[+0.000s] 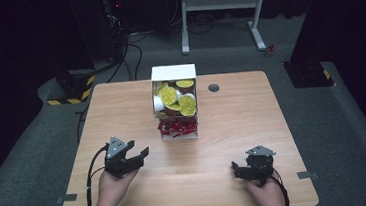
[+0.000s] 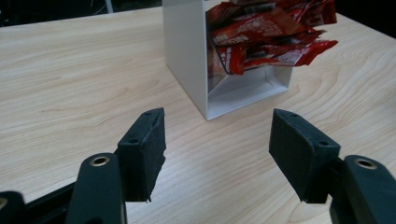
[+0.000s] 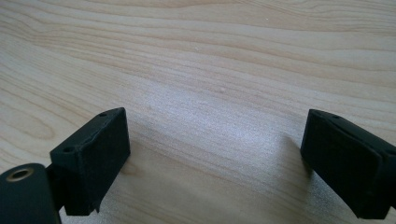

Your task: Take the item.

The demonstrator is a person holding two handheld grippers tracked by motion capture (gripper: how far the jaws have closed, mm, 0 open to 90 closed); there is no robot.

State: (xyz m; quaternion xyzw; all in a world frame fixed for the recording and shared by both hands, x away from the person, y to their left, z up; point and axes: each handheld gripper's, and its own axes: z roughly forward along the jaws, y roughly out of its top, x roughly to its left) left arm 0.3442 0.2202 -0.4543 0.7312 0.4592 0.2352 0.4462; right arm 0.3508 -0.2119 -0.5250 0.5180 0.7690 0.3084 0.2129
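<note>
Right now the red sachets (image 2: 271,35) are what I am lined up on: they sit in the upper right of my left gripper view, spilling out of the lower opening of the white dispenser box (image 2: 187,51), some of them hanging over its front lip. They pile there, I judge, because the box feeds them down to that mouth, so the easy ones to take are the few that poke past the edge. In the high view the same red heap (image 1: 177,127) lies at the centre of the frame, under an upper compartment stacked with yellow-lidded cups (image 1: 176,97).

My left gripper (image 1: 131,155) hangs left of centre in the high view, angled toward the box, its jaws spread wide with nothing between them; wide is sensible, as the sachets are loose and flat and I want room to close around one. It stands near the box but well short of touching it.

My right gripper (image 1: 241,170) sits low at the lower right, close over the bare wooden table (image 3: 224,60), jaws likewise apart and empty. I take it to be parked there, out of the left one's way, ready to steady the box if it slides.
</note>
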